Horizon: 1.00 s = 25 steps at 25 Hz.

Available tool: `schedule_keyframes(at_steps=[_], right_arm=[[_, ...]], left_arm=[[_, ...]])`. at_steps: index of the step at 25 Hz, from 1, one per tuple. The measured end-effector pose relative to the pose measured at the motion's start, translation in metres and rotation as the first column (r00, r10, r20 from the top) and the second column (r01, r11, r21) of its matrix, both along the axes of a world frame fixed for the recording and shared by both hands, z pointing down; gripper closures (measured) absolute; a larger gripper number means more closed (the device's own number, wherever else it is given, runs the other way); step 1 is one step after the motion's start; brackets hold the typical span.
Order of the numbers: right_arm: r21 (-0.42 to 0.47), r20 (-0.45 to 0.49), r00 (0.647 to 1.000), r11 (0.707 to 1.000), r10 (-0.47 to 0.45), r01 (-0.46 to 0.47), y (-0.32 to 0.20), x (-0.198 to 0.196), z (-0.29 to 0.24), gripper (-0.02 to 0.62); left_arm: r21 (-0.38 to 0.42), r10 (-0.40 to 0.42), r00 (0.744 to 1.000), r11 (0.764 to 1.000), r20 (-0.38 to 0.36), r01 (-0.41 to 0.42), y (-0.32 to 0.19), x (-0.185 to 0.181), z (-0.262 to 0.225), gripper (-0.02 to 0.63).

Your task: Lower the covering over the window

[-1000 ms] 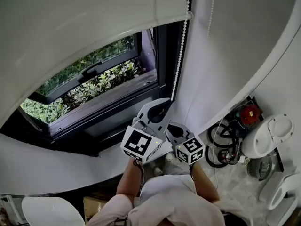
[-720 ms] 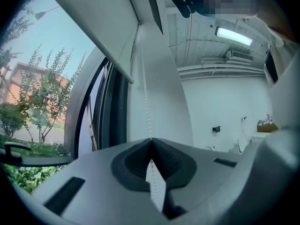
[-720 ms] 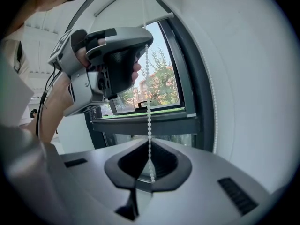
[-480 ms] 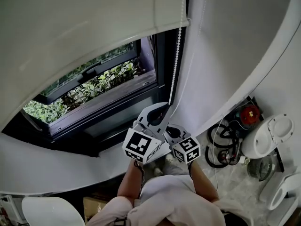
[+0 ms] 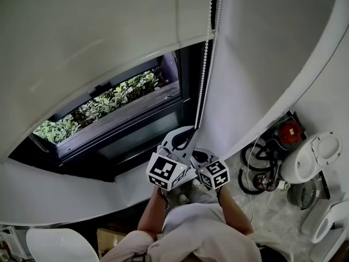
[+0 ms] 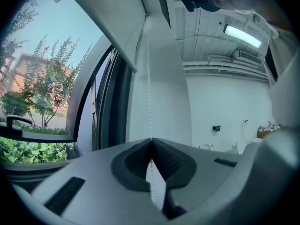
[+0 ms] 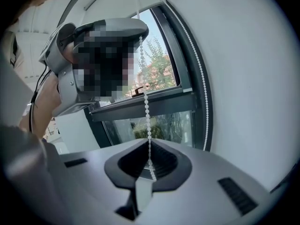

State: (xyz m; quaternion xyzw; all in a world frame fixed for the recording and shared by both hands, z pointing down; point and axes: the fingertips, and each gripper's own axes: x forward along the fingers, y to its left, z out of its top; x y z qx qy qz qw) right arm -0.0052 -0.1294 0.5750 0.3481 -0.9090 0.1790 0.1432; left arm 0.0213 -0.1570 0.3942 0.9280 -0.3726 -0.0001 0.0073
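A pale roller blind [image 5: 98,37] hangs partway down over a dark-framed window [image 5: 188,75], its bottom bar crossing the upper part of the opening. By the look of it, the job of lowering the covering is well begun but not finished. The lower stretch of glass [image 5: 109,105] is still bare, with green shrubs showing through, and the sill is not yet reached. Below the window's right corner, the person holds the two tools side by side. The left hand-held gripper [image 6: 151,140] has its jaws pressed together on the white bead chain [image 5: 203,81], which runs straight up from the pinch toward the blind's right end. The right hand-held gripper [image 7: 149,143], just beside it and tilted slightly downward, likewise has its jaws clamped on the beads. Whether both pinch the same strand of the loop cannot be told. Judging by the glass still exposed, more pulling on the chain remains.
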Motion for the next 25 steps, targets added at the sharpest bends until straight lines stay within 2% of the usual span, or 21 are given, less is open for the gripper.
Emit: schedule_keyframes(at_steps=[10, 25], right_arm=[[-0.059, -0.03, 1.0, 0.998, -0.001, -0.001, 0.001, 0.005, 0.032, 0.589], [-0.17, -0.113, 0.993, 0.985, -0.018, -0.001, 0.021, 0.009, 0.093, 0.588]], left_arm=[[-0.061, -0.01, 1.0, 0.998, -0.004, 0.009, 0.002, 0.003, 0.032, 0.592], [-0.16, -0.028, 0.999, 0.987, 0.037, 0.034, 0.01, 0.004, 0.096, 0.592]])
